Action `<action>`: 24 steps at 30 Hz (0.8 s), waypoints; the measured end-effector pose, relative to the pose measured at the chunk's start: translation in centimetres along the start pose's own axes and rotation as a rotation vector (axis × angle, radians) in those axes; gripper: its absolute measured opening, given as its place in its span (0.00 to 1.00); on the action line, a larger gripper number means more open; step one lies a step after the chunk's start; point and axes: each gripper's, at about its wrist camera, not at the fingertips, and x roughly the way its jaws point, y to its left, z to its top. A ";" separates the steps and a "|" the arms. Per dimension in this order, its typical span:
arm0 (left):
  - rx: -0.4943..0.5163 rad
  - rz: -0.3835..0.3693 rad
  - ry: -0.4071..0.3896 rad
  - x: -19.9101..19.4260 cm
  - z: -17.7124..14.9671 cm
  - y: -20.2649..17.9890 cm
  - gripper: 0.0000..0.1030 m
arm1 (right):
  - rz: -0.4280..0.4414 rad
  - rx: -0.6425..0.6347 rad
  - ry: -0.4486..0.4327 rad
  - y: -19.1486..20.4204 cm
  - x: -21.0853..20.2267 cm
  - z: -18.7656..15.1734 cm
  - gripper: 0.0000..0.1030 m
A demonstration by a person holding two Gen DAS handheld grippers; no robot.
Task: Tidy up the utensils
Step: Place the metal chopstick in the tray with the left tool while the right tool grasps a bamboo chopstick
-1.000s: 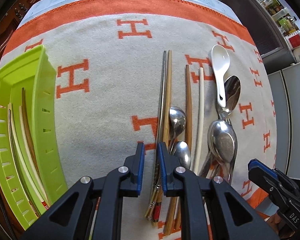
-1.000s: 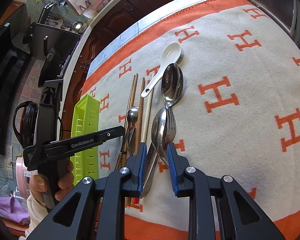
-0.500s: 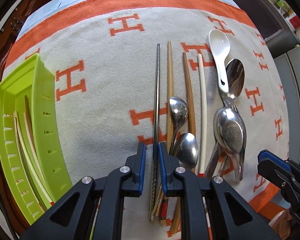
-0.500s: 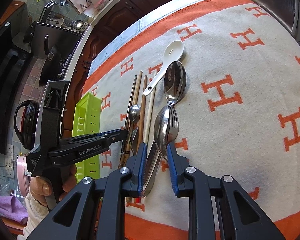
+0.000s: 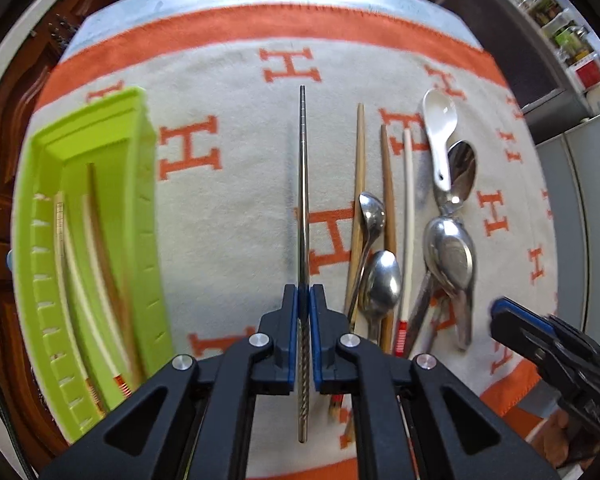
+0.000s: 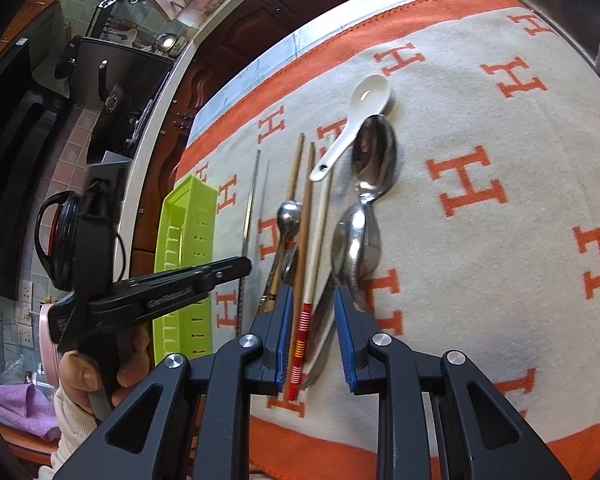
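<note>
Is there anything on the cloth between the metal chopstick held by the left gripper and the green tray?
Nothing visible. The left gripper is shut on the ridged metal chopstick, and only bare orange-lettered cloth lies between it and the green plastic tray.

Lime-green tray [image 5: 148, 216]; cream blanket [image 5: 236, 184] (orange H pattern); white spoon [image 5: 440, 120].
</note>
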 end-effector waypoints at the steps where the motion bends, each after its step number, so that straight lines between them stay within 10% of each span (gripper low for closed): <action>1: -0.005 -0.008 -0.018 -1.1 -0.4 0.4 0.03 | 0.001 -0.008 0.005 0.3 0.1 0.1 0.22; 10: -0.070 0.049 -0.141 -8.6 -4.3 7.3 0.03 | 0.069 -0.028 0.082 5.1 4.3 2.9 0.22; 24: -0.153 0.061 -0.112 -6.1 -6.6 14.5 0.03 | -0.031 0.074 0.164 5.6 11.5 4.8 0.19</action>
